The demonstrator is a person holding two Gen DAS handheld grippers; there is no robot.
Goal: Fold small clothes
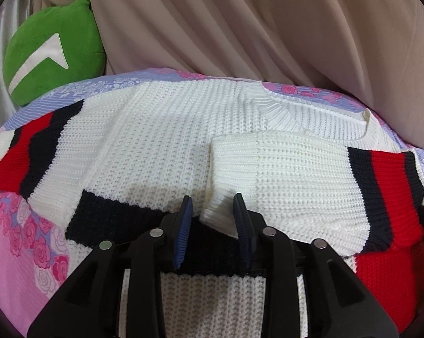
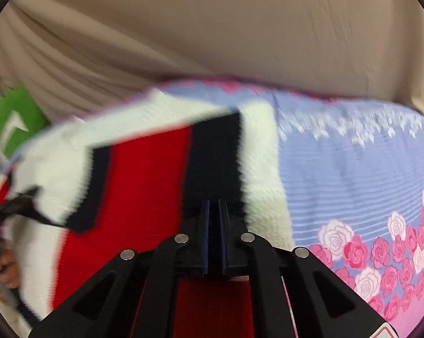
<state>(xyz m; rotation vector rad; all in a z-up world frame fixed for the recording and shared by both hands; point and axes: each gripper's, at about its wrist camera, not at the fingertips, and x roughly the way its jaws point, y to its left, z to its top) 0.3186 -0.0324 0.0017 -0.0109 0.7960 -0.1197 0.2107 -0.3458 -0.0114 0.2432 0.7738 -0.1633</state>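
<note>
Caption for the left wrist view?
Open left gripper hovers over white striped sweater, one sleeve folded in, on floral bedsheet.

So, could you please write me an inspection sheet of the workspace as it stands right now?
Surface: floral bedsheet, pink and lilac with roses, covering the work area.
Job's things: white knit sweater with red and navy stripes, spread flat; one sleeve folded across the body.
Clutter: green plush cushion at the far left edge.
Grippers: left gripper open over the sweater's navy hem; right gripper nearly shut, apparently pinching the striped sleeve edge, view blurred.
Cables: nothing seen.
Surroundings: beige draped cloth behind the bed.
</note>
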